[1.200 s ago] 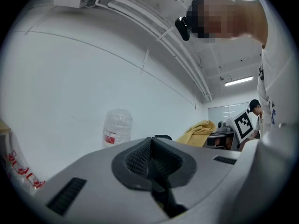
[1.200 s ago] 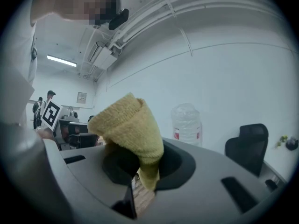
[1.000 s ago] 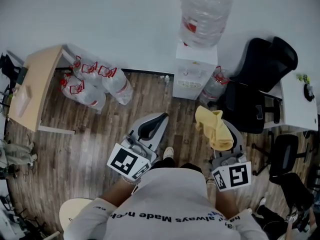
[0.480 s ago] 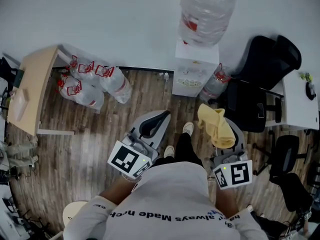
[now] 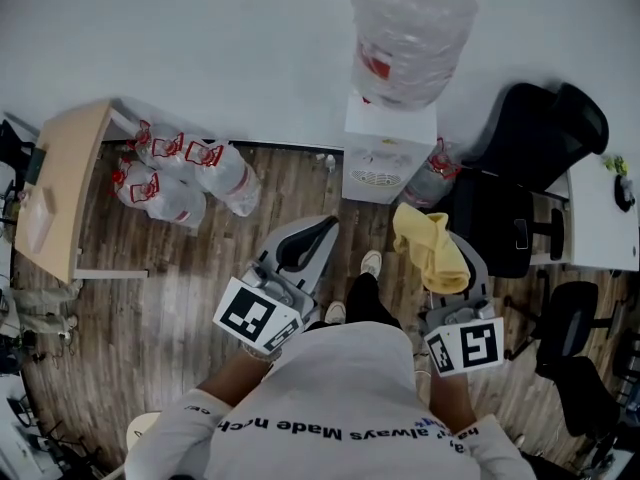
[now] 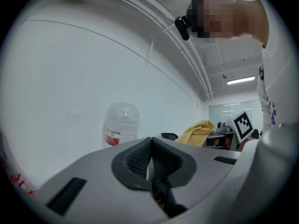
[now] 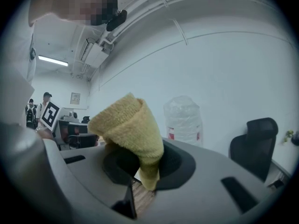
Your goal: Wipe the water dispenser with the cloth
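- the right gripper point(image 7: 145, 169) had its jaws pressed tight on the lower end of the soft yellow terry cloth point(image 7: 128, 122), whose bunched roll stood up above them
- the left gripper point(image 6: 150, 160) had its ribbed jaws closed on each other, with nothing between them
- the white floor-standing water dispenser point(image 5: 388, 150), with a clear upturned plastic bottle point(image 5: 410, 28) on top, stood against the wall ahead, well apart from both grippers
- the step in hand seemed to be the approach; done well, the cloth's loose bulk, not the hard jaws, would meet the white casing, with the grip kept firm
- against a second earlier, the dispenser sat slightly nearer, the bottle loomed larger, a pale shoe point(image 5: 371, 262) had stepped forward between the grippers, and the cloth stayed clamped as before
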### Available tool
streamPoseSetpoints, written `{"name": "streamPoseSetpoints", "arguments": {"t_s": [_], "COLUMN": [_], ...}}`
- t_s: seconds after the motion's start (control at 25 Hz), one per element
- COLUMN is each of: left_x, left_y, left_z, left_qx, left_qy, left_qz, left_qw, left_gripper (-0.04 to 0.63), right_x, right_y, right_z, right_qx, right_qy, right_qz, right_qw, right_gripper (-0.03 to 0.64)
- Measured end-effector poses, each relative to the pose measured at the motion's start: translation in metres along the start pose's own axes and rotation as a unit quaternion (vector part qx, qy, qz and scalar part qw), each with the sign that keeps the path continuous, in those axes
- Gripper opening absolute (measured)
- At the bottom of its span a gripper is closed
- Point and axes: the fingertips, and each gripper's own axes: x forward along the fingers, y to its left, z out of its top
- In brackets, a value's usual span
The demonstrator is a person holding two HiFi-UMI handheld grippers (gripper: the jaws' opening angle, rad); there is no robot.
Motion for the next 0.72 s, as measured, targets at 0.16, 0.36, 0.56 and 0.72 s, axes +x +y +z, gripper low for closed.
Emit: {"name": "streamPoseSetpoints", "arguments": {"t_s": [0.16, 0.36, 0.56, 0.72], "left_x": [0.029, 0.065, 0.101, 0.13], "left_y": [0.014, 0.028, 0.041, 0.048], "left_z": [0.001, 0.004, 0.008, 0.011], "left_qx": [0.002, 0.005, 0.008, 0.009], "left_qy": [0.004, 0.005, 0.005, 0.005], "left_qz": [0.0, 0.004, 0.008, 0.013], "left_qw": [1.0, 1.0, 0.9999, 0.9999], "left_gripper": [0.02, 0.02, 0.02, 0.02], "right_x": [0.022, 0.049, 0.074, 0.091], "right_y": [-0.021, -0.051, -0.08, -0.106], "right_z": [0.004, 0.01, 0.019, 0.025], "right_qx": [0.001, 0.003, 0.001, 0.0], "right_qy": [0.001, 0.001, -0.002, -0.002], "right_qz": [0.004, 0.009, 0.015, 0.02], "right_qw": [1.0, 1.0, 1.0, 1.0], "right_gripper": [0.069, 0.069, 0.069, 0.068]}}
